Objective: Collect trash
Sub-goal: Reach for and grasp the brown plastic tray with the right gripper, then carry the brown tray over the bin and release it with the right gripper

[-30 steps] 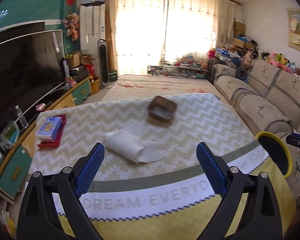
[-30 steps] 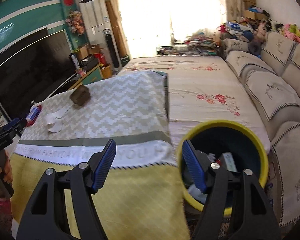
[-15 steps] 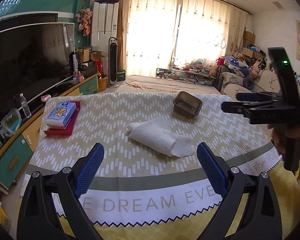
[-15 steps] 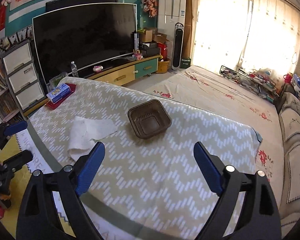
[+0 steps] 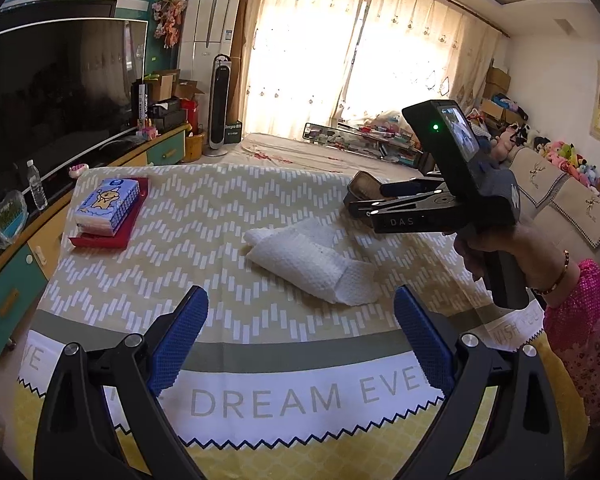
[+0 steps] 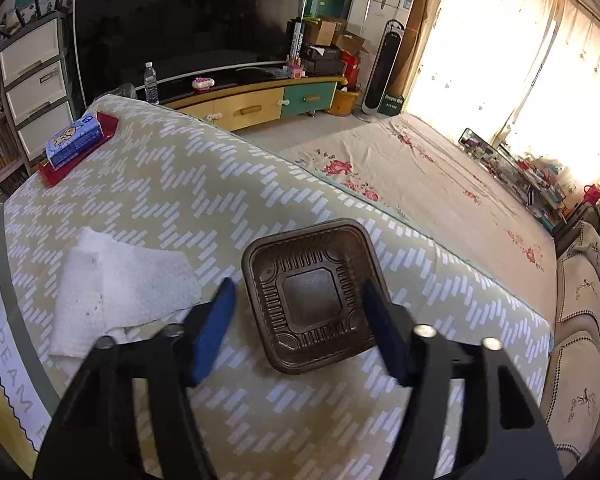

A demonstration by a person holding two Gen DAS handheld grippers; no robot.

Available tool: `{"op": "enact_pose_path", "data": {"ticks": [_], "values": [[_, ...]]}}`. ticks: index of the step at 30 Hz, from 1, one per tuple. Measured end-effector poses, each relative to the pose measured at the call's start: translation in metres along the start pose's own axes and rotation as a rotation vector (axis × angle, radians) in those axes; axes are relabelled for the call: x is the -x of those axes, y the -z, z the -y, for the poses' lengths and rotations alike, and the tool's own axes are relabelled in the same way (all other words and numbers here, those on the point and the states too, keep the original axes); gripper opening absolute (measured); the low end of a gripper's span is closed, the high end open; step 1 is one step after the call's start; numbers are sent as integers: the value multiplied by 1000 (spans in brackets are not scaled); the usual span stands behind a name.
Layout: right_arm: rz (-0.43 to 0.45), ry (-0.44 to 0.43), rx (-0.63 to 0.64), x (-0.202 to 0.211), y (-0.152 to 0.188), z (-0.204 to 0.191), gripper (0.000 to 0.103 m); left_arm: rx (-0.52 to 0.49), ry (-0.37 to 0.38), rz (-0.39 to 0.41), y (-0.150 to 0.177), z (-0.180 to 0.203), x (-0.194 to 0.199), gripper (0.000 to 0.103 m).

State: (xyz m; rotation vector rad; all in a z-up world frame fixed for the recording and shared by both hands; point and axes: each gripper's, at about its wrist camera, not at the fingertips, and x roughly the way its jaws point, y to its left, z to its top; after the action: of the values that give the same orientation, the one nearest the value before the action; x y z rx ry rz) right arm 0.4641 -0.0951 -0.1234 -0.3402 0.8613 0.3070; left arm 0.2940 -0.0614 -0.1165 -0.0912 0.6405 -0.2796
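Trash: brown tray (image 6: 314, 294) and paper towel (image 5: 314, 262) both lie on my tablecloth (image 5: 204, 216), uncollected.
Right gripper (image 6: 300, 320): spread, straddling tray, not yet pinching.
Left gripper (image 5: 300, 344): spread, empty, short of towel.

Bright glare thru curtains (image 5: 364, 60), pics sharp, fisheye warp w/ dark corners.

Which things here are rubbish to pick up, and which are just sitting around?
Rubbish for the job:
brown plastic tray, between the open right gripper fingers
crumpled paper towel, ahead of the open left gripper

Just lying about:
tissue pack on a red tray
water bottle
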Motion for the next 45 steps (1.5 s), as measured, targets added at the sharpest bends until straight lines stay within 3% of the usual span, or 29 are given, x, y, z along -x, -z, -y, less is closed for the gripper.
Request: {"op": "enact_pose_path", "data": {"ticks": [1, 3, 12, 15, 17, 18, 19, 24, 27, 29, 32, 38, 45], "values": [[-14, -4, -10, -2, 0, -1, 25, 5, 2, 0, 0, 0, 1, 93], [-31, 10, -14, -1, 4, -2, 14, 10, 3, 4, 0, -1, 1, 93], [15, -67, -109, 59, 44, -2, 0, -27, -14, 0, 2, 6, -2, 93], [31, -69, -70, 73, 48, -8, 0, -41, -23, 8, 2, 9, -1, 93], [31, -51, -25, 72, 44, -13, 6, -47, -25, 13, 2, 10, -1, 93], [36, -42, -22, 69, 40, -13, 23, -50, -27, 13, 3, 11, 0, 93], [44, -31, -13, 66, 37, -16, 33, -53, -30, 13, 3, 11, 0, 93], [-25, 31, 6, 27, 21, -12, 33, -52, -27, 7, 3, 11, -1, 93], [-88, 12, 14, 9, 21, -14, 7, -52, -20, 4, 3, 12, -1, 93], [-84, 32, -1, 11, 23, -13, 5, -56, -19, 2, 4, 13, -2, 93], [-3, 13, -34, 46, 28, -13, 4, -60, -19, -1, 4, 13, -3, 93], [72, 29, -90, 132, 80, -5, 4, -72, -21, -9, 6, 15, -6, 93], [5, 160, -278, 187, 192, 36, 4, -75, -14, 3, 7, 17, -1, 93]]}}
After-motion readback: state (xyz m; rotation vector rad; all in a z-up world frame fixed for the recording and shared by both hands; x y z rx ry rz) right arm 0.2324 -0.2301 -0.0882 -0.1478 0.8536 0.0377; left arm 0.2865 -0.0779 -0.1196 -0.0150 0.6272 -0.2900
